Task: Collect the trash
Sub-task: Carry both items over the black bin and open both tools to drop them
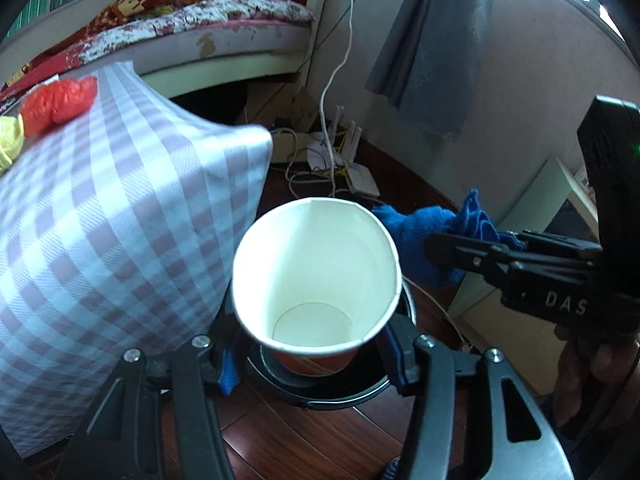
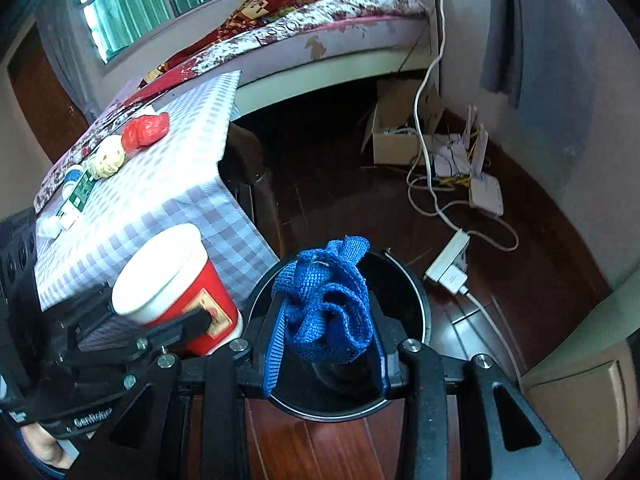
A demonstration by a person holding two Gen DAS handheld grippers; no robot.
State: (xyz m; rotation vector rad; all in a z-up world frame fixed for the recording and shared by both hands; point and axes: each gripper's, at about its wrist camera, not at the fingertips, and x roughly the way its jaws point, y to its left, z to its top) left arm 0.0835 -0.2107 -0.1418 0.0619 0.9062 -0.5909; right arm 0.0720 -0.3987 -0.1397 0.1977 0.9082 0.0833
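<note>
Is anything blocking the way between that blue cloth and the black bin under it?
Nothing visible does. The blue cloth, held in the right gripper, hangs directly over the open black bin.

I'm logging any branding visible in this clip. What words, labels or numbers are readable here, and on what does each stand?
"DAS": white letters on the right gripper body, cut off at the frame edge.
"GenRobot": on the left gripper body, last letters blurred.
Paper cup: yellow label on its red side, too blurred to read.
Green packet on the table: print too small to read.
</note>
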